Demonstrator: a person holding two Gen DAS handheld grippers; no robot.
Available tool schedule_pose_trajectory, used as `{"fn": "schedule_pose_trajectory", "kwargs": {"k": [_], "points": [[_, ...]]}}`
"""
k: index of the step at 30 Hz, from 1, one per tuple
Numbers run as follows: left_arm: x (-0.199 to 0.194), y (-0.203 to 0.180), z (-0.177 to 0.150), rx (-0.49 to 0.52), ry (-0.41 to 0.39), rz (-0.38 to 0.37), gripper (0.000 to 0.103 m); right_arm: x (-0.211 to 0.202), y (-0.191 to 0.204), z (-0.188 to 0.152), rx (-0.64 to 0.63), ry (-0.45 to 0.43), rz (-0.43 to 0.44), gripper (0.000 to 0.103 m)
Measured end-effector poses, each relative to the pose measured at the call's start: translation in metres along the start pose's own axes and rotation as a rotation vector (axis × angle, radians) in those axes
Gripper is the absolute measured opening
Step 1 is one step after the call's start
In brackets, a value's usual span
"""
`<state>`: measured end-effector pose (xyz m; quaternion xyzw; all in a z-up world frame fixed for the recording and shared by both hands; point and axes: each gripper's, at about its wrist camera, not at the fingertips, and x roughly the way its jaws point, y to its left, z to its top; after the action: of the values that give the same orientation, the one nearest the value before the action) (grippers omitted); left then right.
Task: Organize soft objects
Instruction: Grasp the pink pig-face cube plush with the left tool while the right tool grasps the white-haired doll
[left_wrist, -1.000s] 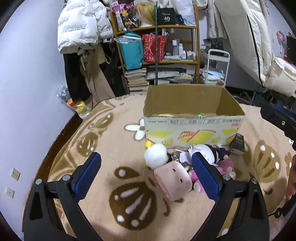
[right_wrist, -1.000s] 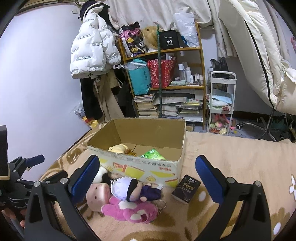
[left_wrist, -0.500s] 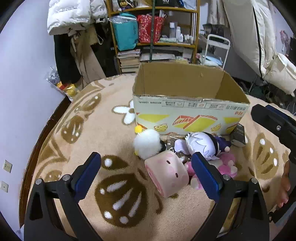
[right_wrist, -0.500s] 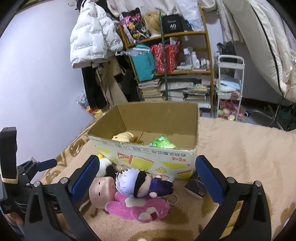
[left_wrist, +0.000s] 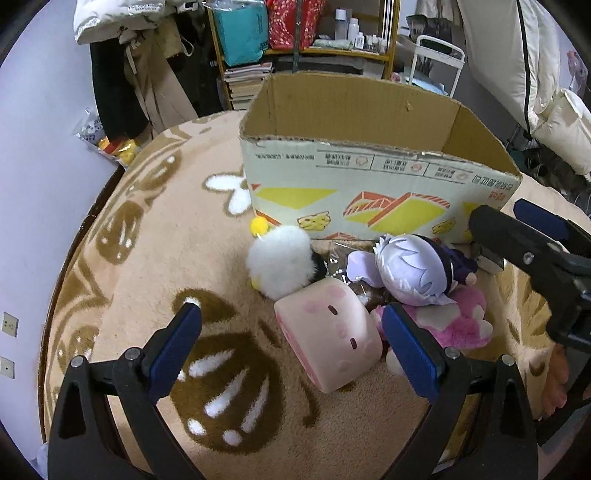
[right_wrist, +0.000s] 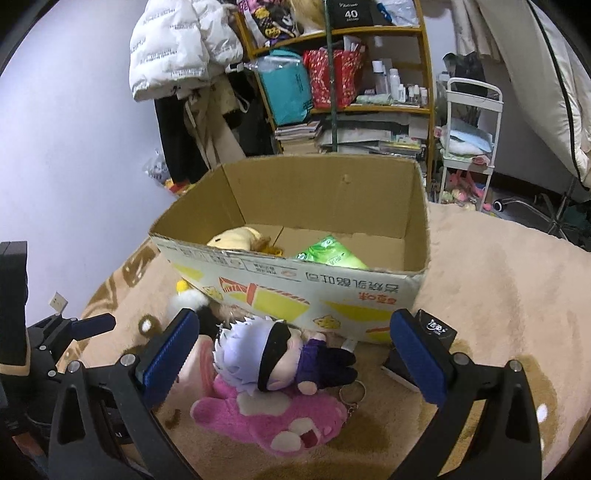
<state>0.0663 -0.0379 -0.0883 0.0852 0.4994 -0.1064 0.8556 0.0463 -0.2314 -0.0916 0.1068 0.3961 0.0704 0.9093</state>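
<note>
Both hand-held grippers, left (left_wrist: 291, 338) and right (right_wrist: 291, 354), gape wide and empty over plush toys (right_wrist: 273, 354) heaped beside the cardboard box (right_wrist: 295, 284), ready for packing.

Plush toys (right_wrist: 280, 369) before box (right_wrist: 295, 280)

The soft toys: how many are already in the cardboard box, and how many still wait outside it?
Done: a yellow plush and a green packet lie inside the cardboard box. In hand: nothing; both hand-held grippers are open. Left: the white fluffy toy, pink block plush, white-haired doll and pink bear lie on the blanket.
</note>
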Motion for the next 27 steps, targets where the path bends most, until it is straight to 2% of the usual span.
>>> {"fn": "schedule_pose_trajectory", "kwargs": {"k": [10,16,18,21,25,27], "points": [[0.025,-0.005,0.002,-0.008,0.072,-0.027,0.097,0.033,0.0,-0.004,0.002,0.093,0.032,0.103],[0.041,-0.009,0.001,0.004,0.115,-0.018,0.097,0.048,-0.001,-0.009,0.014,0.141,0.058,0.103],[0.047,-0.009,0.001,0.0,0.136,-0.022,0.097,0.052,0.001,-0.01,0.0,0.152,0.065,0.096],[0.052,-0.009,0.0,-0.003,0.149,-0.022,0.097,0.058,0.004,-0.012,-0.01,0.169,0.075,0.093],[0.055,-0.007,0.0,-0.012,0.162,-0.021,0.097,0.063,0.007,-0.015,-0.029,0.184,0.078,0.084],[0.058,-0.005,0.001,-0.019,0.168,-0.023,0.097,0.065,0.009,-0.016,-0.046,0.173,0.062,0.084]]}}
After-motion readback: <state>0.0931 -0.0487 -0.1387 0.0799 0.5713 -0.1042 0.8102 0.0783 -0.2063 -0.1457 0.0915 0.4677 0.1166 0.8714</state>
